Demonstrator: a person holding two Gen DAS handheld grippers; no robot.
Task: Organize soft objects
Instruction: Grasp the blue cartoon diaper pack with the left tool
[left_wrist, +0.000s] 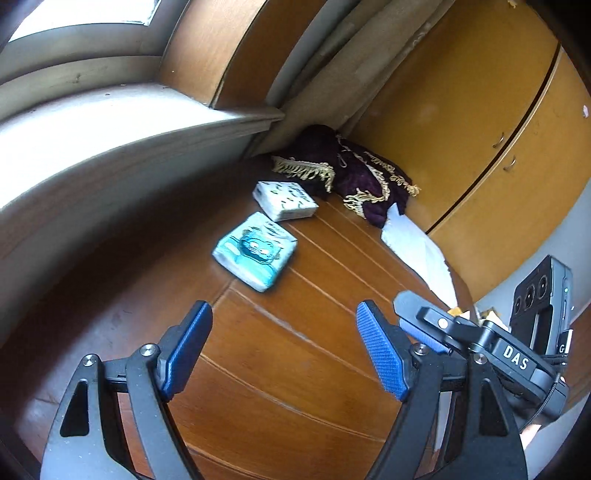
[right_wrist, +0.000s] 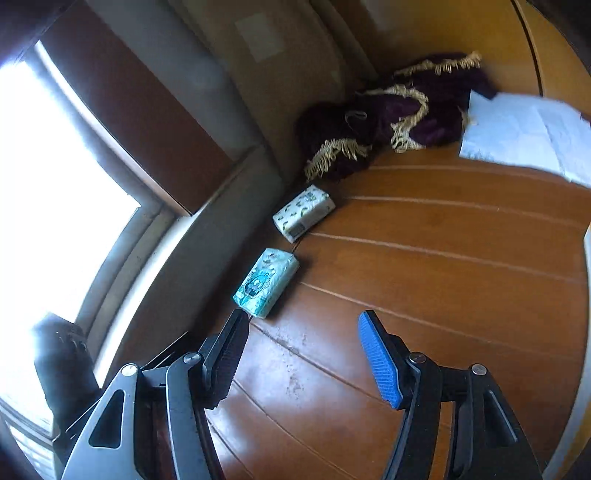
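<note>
Both tools, left tool (left_wrist: 284, 347) and right tool (right_wrist: 303, 354), gape empty above the wooden surface (right_wrist: 443, 295); blue tissue pack (right_wrist: 265, 283) lies just ahead, likely light, squashy, slick-wrapped—pinch across its short sides.

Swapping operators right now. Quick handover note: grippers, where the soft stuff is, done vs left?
Left gripper: jaws open, empty, above the brown wooden tabletop.
Right gripper: jaws open, empty, just short of the blue cartoon-print tissue pack.
Blue cartoon-print tissue pack lies flat near the window side; the white tissue pack with green print lies apart, farther back; the dark purple fringed velvet cloth is bunched in the far corner by the white paper sheet.
Done: nothing grasped or visibly grouped.
Left: likely gather both packs and tidy the cloth.
</note>
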